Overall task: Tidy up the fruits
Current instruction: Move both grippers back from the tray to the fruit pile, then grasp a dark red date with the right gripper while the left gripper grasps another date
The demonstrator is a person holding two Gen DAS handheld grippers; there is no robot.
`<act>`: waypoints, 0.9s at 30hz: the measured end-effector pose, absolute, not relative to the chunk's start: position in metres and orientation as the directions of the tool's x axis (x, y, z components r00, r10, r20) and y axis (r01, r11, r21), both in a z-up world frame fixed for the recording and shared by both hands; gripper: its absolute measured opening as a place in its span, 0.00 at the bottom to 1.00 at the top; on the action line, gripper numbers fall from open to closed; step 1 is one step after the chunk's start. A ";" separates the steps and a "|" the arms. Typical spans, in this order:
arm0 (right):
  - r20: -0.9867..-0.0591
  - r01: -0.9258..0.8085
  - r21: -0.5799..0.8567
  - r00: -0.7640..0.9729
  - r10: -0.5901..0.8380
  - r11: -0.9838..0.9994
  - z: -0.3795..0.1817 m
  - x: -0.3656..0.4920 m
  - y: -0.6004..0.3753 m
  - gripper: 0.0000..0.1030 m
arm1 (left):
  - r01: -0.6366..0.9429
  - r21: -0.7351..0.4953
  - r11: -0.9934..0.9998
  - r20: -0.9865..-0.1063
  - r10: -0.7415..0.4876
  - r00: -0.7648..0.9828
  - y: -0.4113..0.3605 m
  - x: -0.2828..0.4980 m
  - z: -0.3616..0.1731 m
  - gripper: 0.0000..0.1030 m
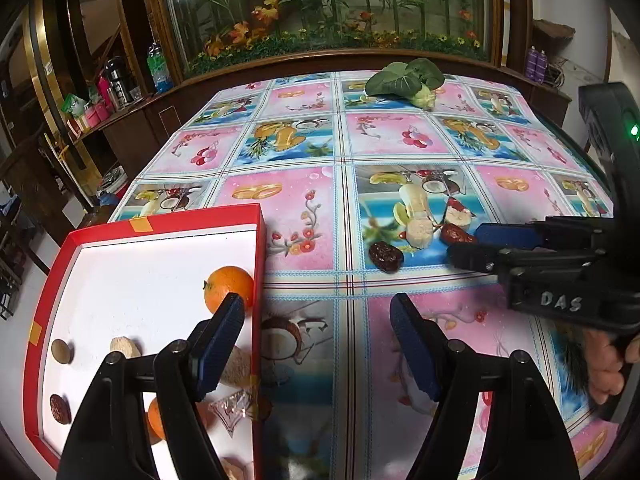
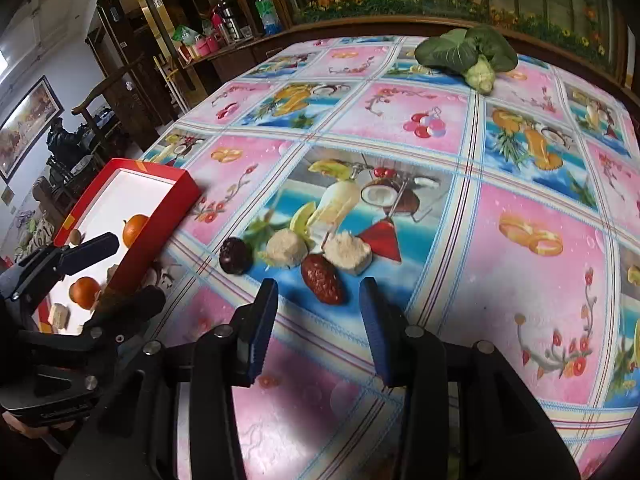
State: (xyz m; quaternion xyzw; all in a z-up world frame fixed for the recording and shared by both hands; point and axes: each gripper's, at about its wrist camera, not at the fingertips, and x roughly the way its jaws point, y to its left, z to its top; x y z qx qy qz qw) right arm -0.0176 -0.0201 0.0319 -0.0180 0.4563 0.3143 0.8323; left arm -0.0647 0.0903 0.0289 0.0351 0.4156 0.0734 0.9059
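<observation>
The counter (image 2: 520,280) has a bright cloth with fruit pictures on it. At its near left sits a red box (image 1: 262,264) with a white inside. The left wrist view looks down into the box: one orange (image 1: 229,288) by the right wall, another orange (image 1: 155,420) nearer, half hidden by the tool, a pale chunk (image 1: 125,346), a round brown piece (image 1: 62,351) and a dark date (image 1: 60,409) on the left. The right wrist view shows less of the box but shows the loose food better: a red date (image 2: 322,279) just in front of the right tool (image 2: 320,320), a dark date (image 2: 235,256) to its left, and two pale chunks (image 2: 286,248) behind. A leafy green vegetable (image 2: 468,52) lies far off at the back. The left tool (image 1: 318,340) hangs over the box's right wall, spread apart, holding nothing. The right tool is spread apart too, holding nothing
</observation>
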 end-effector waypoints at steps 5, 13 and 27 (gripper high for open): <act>-0.775 -0.544 0.205 0.418 0.475 0.814 0.031 -0.018 -0.013 0.33 | -0.107 0.126 0.986 -0.756 0.165 0.633 0.092 -0.058 0.027 0.73; -0.785 -0.527 0.196 0.422 0.454 0.827 0.033 -0.013 -0.018 0.23 | -0.092 0.125 0.988 -0.771 0.155 0.618 0.085 -0.048 0.025 0.73; -0.735 -0.435 0.283 0.474 0.484 0.855 0.059 -0.011 -0.052 0.23 | -0.058 0.111 0.992 -0.809 0.124 0.575 0.068 -0.016 0.006 0.58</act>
